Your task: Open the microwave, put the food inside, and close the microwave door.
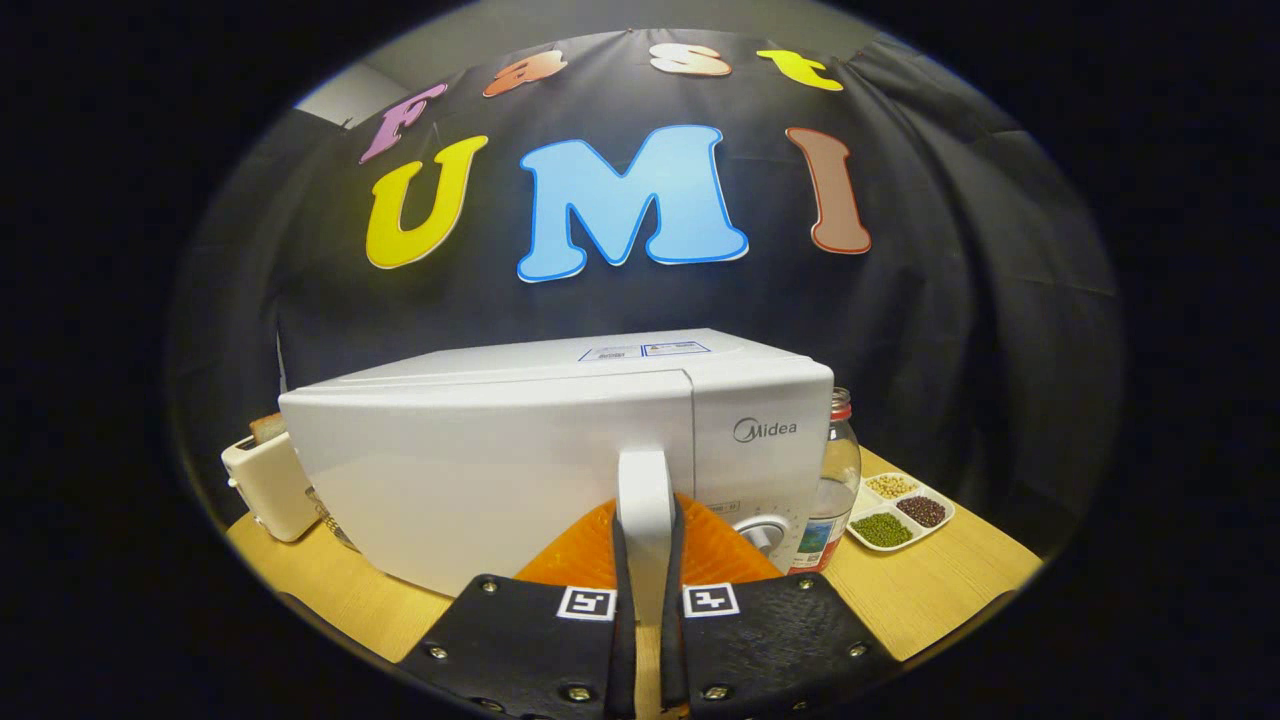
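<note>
A white microwave [520, 450] stands on the wooden table [930, 600] straight ahead of me. Its door looks shut, flush with the control panel and knob [762, 535] on its right side. The door's white vertical handle [645, 510] runs down between my two fingers. My gripper [646, 590] is shut on that handle, both fingers pressing its sides. No food item is held.
A cream toaster [268, 485] sits left of the microwave. To the right stand a clear jar with a red lid [835, 480] and a white divided dish of beans [900, 512]. Bare table lies at the right front.
</note>
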`<state>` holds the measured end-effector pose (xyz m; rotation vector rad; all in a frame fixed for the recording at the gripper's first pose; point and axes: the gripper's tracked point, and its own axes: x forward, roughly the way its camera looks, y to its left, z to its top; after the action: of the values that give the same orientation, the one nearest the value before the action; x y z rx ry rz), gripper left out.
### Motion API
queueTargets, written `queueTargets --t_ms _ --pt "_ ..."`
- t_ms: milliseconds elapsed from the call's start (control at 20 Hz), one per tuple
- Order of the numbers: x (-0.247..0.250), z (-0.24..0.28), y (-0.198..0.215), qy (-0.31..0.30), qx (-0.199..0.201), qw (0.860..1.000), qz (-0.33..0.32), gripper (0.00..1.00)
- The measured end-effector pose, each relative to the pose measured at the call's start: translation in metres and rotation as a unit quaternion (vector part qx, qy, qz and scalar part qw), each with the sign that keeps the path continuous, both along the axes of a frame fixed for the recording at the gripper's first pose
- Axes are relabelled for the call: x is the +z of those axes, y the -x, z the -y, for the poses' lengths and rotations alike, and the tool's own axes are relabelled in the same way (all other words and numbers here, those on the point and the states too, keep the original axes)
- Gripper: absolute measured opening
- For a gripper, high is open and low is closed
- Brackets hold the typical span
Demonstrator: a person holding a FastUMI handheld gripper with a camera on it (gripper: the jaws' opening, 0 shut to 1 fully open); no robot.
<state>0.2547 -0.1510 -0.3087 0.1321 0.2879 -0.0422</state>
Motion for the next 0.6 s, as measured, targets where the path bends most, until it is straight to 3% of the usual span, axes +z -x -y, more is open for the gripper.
queueTargets --t_ms 150,600 --pt "0.007 -0.008 0.029 0.050 0.010 0.999 0.012 0.10" --pt "0.017 -0.056 0.125 0.014 0.045 0.999 0.011 0.10"
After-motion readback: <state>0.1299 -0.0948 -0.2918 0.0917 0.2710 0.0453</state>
